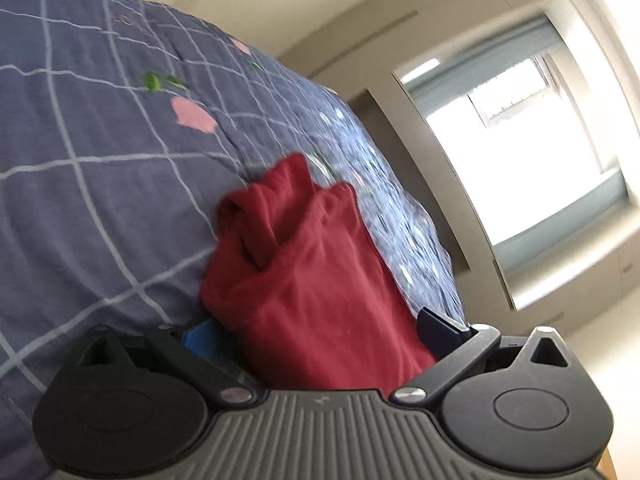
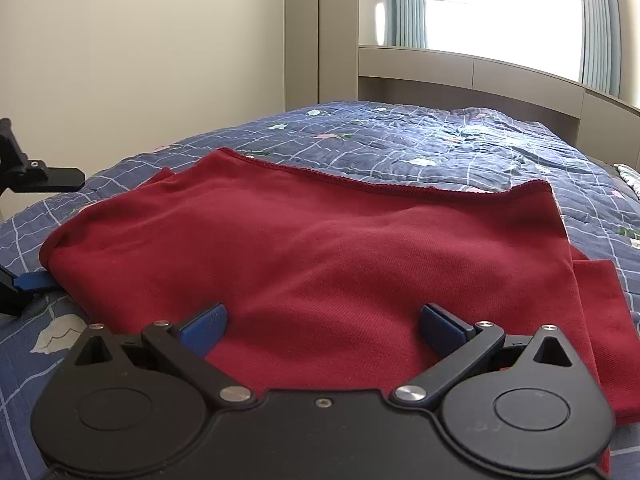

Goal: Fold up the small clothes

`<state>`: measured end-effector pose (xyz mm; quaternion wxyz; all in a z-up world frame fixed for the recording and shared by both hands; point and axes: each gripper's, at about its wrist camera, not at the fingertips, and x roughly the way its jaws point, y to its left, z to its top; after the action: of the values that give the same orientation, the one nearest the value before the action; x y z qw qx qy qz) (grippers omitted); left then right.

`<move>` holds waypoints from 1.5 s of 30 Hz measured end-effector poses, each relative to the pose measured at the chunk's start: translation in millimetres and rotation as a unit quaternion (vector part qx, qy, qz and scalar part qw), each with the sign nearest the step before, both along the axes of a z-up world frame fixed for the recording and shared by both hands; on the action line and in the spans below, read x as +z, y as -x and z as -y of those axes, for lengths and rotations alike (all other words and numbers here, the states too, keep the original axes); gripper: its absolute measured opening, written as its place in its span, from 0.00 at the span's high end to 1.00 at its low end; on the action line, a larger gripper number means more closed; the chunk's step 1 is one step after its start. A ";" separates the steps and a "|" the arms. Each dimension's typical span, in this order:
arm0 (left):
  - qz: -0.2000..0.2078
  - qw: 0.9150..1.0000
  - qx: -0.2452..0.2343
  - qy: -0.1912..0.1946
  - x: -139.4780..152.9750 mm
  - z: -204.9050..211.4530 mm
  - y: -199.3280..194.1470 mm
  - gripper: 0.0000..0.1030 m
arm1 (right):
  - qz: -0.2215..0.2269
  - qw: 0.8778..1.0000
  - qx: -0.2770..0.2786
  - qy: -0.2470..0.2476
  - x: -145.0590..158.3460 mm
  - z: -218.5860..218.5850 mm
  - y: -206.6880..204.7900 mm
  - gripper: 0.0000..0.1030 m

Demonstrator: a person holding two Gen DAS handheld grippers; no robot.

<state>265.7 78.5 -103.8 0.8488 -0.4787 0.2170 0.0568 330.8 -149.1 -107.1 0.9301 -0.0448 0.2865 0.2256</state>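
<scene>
- The red garment (image 2: pixel 304 248) lies spread on the bed (image 2: pixel 460 148), its long axis running left to right, hemmed edge on the far side.
- The right gripper (image 2: pixel 324 326) has its fingers spread wide over the near edge, holding nothing.
- The left gripper (image 1: pixel 316 330) is at the garment's left end, fingers spread around bunched cloth, not clamped.
- Each gripper seems placed to take a near corner.

1. Left gripper (image 1: pixel 320 330): black linkage arms, blue finger pads (image 1: pixel 200 338), grey ribbed centre plate (small lightning mark), silver pivot screws.
2. Right gripper (image 2: pixel 323 326): matching black body, round embossed discs, triangular cut-outs, blue pads (image 2: pixel 205 330).
</scene>
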 end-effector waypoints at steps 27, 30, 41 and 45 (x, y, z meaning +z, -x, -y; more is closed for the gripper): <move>0.063 0.988 -0.065 -0.125 78.0 23.6 -44.2 0.85 | -0.005 0.998 -0.006 -0.061 25.4 45.2 12.8 0.01; 0.097 0.977 -0.125 -0.142 96.7 52.8 -56.3 0.85 | 0.013 1.000 -0.005 -0.025 34.0 69.0 31.5 0.01; 0.141 0.923 -0.325 -0.150 119.4 190.2 -84.4 0.85 | 0.025 0.990 -0.102 0.099 26.4 154.0 99.4 0.01; 0.085 0.897 -0.393 -0.182 96.0 236.4 -96.6 0.85 | -0.009 0.986 -0.143 0.085 18.5 183.2 113.3 0.01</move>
<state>362.3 -157.9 -7.8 0.8897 -0.1945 0.3001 -0.2838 217.5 -332.3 -88.6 0.9429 -0.0801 0.3168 0.0651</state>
